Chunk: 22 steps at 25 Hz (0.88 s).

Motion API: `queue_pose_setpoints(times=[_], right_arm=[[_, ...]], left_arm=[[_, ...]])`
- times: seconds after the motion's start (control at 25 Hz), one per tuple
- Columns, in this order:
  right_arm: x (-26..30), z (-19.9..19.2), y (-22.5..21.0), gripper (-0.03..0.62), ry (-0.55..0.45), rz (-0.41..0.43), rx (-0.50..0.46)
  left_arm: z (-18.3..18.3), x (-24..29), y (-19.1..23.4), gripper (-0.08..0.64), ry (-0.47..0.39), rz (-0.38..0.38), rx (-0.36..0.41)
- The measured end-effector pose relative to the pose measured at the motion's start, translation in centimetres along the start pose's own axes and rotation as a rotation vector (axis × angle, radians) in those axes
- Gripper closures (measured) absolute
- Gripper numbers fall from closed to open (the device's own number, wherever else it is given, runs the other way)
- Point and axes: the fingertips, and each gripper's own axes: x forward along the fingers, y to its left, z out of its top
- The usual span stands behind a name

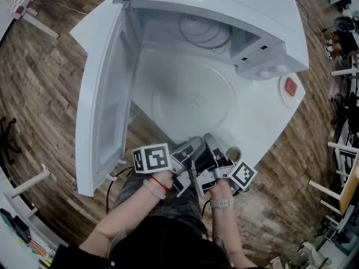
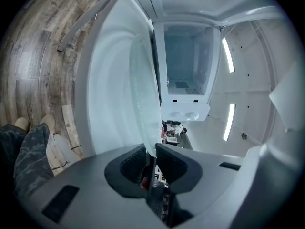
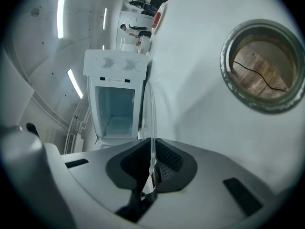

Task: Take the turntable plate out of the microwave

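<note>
The clear glass turntable plate (image 1: 190, 101) lies level outside the white microwave (image 1: 224, 4), just over the white table (image 1: 263, 122) in front of the open cavity. Both grippers hold its near rim side by side. My left gripper (image 1: 193, 144) is shut on the rim, and in the left gripper view the plate (image 2: 143, 89) runs edge-on up from between the pads of that gripper (image 2: 150, 149). To its right, my right gripper (image 1: 210, 140) is shut on the same rim; the plate (image 3: 151, 113) shows as a thin line between the dark pads of the gripper (image 3: 151, 144).
The microwave door (image 1: 104, 100) swings open to the left, over the wooden floor. A roller ring (image 1: 205, 32) lies on the cavity floor. The table has a round cable hole (image 3: 259, 66) by my right gripper and a red button on a white disc (image 1: 290, 86) at its right.
</note>
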Motion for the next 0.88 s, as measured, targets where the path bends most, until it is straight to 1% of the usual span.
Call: queue_pose_setpoints(times=[0.2, 0.4, 0.48, 0.6, 0.68, 0.88], right_arm=[[0.0, 0.3, 0.3, 0.548, -0.002, -0.004, 0.004], [0.0, 0.4, 0.0, 0.548, -0.002, -0.011, 0.003], [0.1, 0.3, -0.3, 0.549, 0.001, -0.018, 0.001], [0.2, 0.2, -0.5, 0.549, 0.003, -0.026, 0.008], [0.2, 0.2, -0.6, 0.549, 0.003, -0.033, 0.011], [0.3, 0.0, -1.2, 0.549, 0.019, -0.055, 0.019]], left_arm=[[-0.5, 0.0, -0.2, 0.505, 0.017, -0.030, -0.025], [-1.3, -0.7, 0.0, 0.505, 0.059, -0.010, 0.019], [-1.8, -1.0, 0.1, 0.505, 0.078, -0.004, 0.048], [-2.1, -1.2, -0.1, 0.506, 0.102, 0.006, 0.124], [-2.0, -1.3, -0.3, 0.507, 0.112, 0.017, 0.195], [-1.3, -1.4, -0.4, 0.537, 0.147, 0.060, 0.437]])
